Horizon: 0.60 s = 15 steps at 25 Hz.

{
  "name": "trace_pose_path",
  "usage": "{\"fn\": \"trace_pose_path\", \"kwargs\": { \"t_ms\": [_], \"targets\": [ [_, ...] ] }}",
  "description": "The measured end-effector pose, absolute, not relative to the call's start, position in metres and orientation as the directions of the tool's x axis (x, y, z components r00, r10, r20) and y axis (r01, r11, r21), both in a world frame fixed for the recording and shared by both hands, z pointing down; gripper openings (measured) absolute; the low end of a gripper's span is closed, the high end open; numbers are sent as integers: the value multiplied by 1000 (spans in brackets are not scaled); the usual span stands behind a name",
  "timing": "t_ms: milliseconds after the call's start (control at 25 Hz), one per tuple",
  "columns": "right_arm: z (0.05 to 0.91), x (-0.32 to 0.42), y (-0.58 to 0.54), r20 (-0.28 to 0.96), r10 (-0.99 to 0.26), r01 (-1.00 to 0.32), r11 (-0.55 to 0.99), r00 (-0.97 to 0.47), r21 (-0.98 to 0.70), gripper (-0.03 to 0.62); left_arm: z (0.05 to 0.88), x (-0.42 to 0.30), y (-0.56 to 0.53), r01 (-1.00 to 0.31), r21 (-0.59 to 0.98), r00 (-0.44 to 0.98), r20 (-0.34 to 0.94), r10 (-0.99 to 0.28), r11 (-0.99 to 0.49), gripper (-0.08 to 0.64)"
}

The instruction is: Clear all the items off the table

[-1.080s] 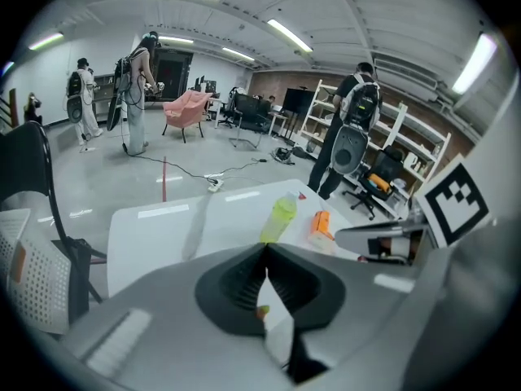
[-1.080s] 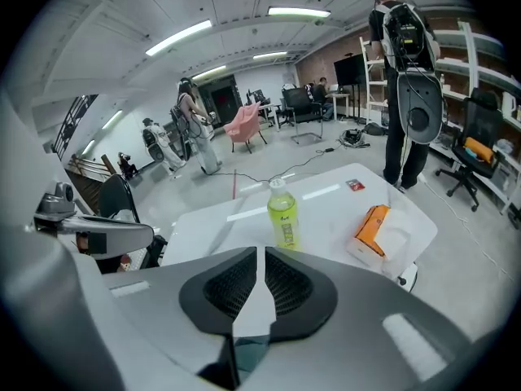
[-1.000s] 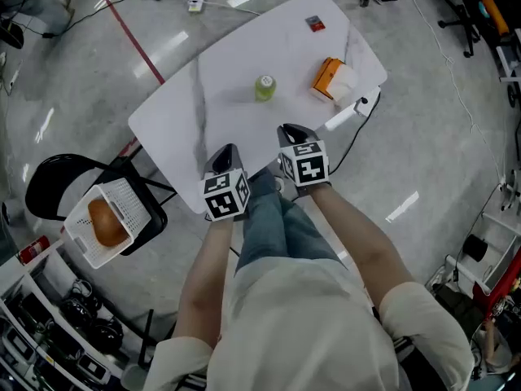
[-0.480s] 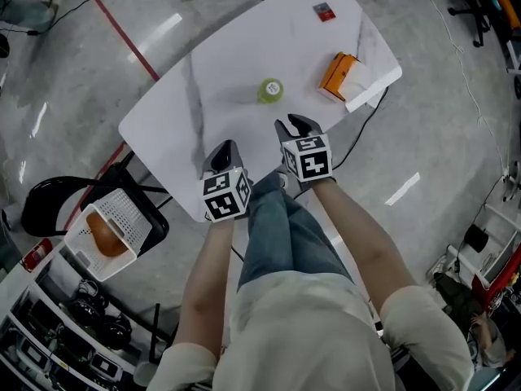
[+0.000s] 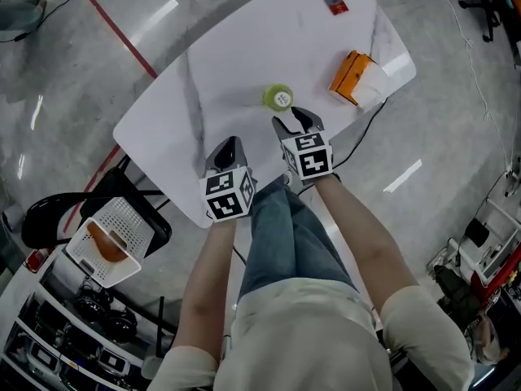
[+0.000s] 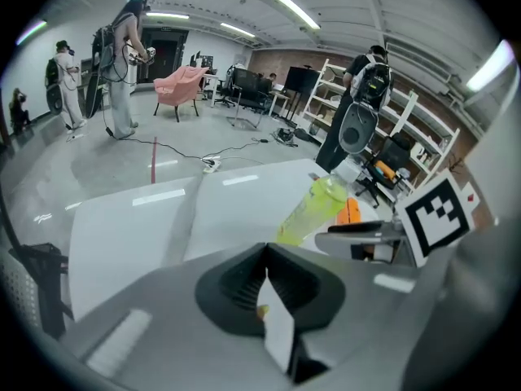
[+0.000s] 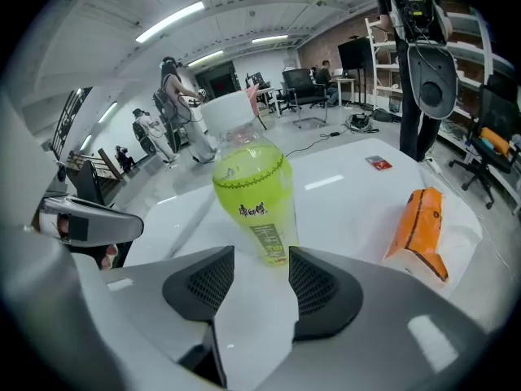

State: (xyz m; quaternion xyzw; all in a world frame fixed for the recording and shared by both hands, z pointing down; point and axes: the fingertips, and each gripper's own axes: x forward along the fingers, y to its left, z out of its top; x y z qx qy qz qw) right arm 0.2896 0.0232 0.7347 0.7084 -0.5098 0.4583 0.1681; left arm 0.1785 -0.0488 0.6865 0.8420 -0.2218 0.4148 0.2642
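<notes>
A green drink bottle with a white cap (image 5: 278,98) (image 7: 251,194) (image 6: 319,206) stands upright mid-table on the white table (image 5: 220,63). My right gripper (image 5: 295,122) (image 7: 253,279) hovers just short of it; its jaws have just been opening and stand apart, with nothing between them. My left gripper (image 5: 227,151) (image 6: 266,279) is shut and empty over the table's near edge. An orange tissue pack (image 5: 356,77) (image 7: 422,230) lies at the right edge. A small red card (image 5: 334,4) (image 7: 378,163) lies at the far end.
A black chair (image 5: 57,218) at lower left carries a white basket (image 5: 110,239) with an orange thing in it. A cable hangs off the table's right edge. People stand in the room beyond, and shelves line the lower left.
Both grippers have moved forward over the table toward the bottle. The right gripper's jaws have spread from nearly closed to apart. The left stays shut.
</notes>
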Motion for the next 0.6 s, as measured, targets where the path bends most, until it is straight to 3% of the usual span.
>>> {"fn": "trace_pose_path", "kwargs": {
  "t_ms": [600],
  "targets": [
    [775,309,-10,812,-578,-880,-425,83,-212,272,729,203,-75,-570,250,535,836,-122,-782,9]
  ]
}}
